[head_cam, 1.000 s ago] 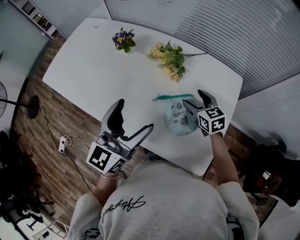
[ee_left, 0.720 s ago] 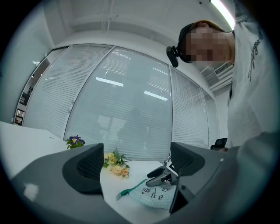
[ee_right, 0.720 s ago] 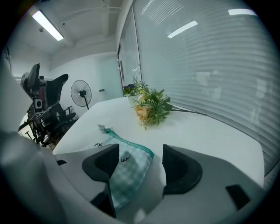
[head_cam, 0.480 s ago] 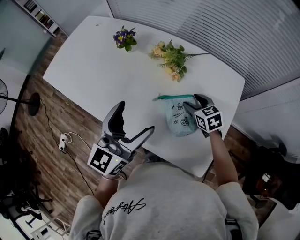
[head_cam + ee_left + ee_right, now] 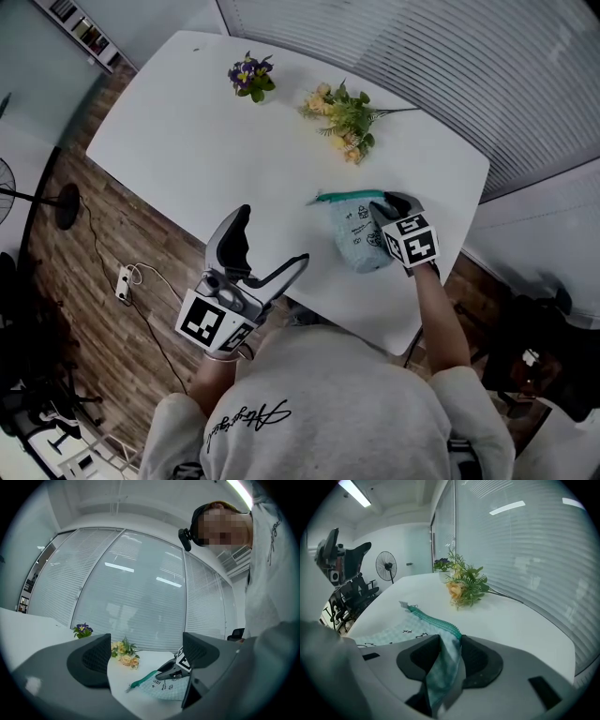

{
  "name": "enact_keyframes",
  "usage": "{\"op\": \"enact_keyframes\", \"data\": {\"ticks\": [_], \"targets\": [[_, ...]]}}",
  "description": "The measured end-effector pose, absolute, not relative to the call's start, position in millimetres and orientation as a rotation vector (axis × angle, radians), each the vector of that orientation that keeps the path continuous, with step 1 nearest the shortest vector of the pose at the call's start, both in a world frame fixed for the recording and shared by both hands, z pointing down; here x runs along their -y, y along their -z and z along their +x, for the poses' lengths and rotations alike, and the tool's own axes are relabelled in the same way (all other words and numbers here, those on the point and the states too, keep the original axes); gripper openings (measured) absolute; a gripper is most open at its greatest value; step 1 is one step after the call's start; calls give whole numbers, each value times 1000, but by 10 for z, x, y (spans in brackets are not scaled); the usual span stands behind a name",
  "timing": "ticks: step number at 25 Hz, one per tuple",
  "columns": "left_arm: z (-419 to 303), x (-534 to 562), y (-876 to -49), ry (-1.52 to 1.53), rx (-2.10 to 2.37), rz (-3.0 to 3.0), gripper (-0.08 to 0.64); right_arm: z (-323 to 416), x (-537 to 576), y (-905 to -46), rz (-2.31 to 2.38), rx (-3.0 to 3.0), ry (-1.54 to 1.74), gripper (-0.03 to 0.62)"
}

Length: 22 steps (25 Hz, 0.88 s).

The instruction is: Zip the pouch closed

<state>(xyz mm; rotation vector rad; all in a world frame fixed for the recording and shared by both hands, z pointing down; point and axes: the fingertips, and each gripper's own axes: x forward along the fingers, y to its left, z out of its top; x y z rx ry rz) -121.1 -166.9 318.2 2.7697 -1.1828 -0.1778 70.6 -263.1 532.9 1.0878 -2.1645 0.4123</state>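
A pale teal printed pouch [image 5: 356,236] lies on the white table [image 5: 187,141] near its right front edge, its dark teal zipper [image 5: 343,197] running along the far side. My right gripper [image 5: 387,204] points down at the pouch's right end. Its jaws are closing, with the pouch's corner fabric [image 5: 443,667] bunched between the pads just below the zipper's end [image 5: 436,622]. My left gripper [image 5: 274,236] hovers open and level off the table's front edge, left of the pouch, nothing between its fingers. The left gripper view shows the pouch [image 5: 164,689] and the right gripper [image 5: 171,670] ahead.
A bunch of yellow flowers [image 5: 343,118] and a small purple bunch [image 5: 247,77] lie at the table's far side. Slatted blinds stand behind the table. On the wooden floor to the left are a power strip [image 5: 125,287] and a fan base [image 5: 66,208].
My right gripper has sunk onto the pouch's right end and its jaws have narrowed around the fabric. The left gripper has stayed where it was.
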Motion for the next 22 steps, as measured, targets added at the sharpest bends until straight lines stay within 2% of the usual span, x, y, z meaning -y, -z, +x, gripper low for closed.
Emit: {"op": "enact_keyframes", "data": {"ticks": [6, 22], "targets": [[-1207, 1664, -3151, 185, 1183, 2778, 460, 715, 2616, -5275, 1136, 2192, -411, 66], [-1177, 1668, -3216, 144, 1165, 2791, 459, 633, 2376, -4797, 1252, 2337, -315, 35]]}}
